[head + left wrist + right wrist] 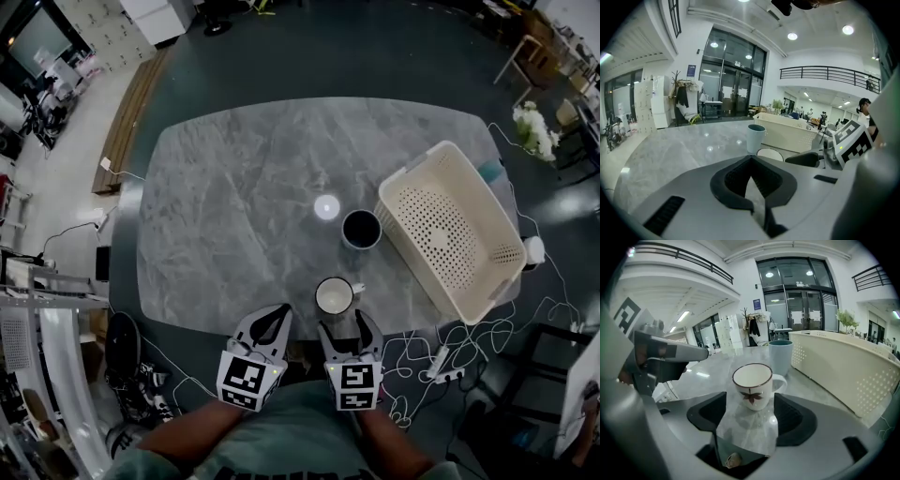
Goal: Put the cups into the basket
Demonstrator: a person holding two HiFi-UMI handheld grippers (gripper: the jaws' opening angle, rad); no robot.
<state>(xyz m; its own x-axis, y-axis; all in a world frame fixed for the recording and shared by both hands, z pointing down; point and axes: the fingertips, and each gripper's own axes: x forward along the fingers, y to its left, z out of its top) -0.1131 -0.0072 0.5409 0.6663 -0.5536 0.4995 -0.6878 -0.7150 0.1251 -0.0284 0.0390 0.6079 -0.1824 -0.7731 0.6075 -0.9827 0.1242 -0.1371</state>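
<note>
A white mug [334,295] with a leaf print and a dark rim stands near the table's front edge. My right gripper [345,323] is open just behind it. In the right gripper view the mug [754,386] sits at the mouth of the right gripper [751,399], and neither pad touches it. A teal cup [361,229] stands further back, beside the cream perforated basket [412,178]; the same cup [780,357] and basket [848,366] lie beyond the mug. My left gripper [278,312] is shut and empty, left of the mug. Ahead of the left gripper [750,158] are the mug's rim [769,153] and the cup [755,139].
The grey marble table [234,206] has a bright glare spot [326,207] near the teal cup. Cables and a power strip [441,361] lie on the floor at the front right. A metal rack [47,337] stands at the left.
</note>
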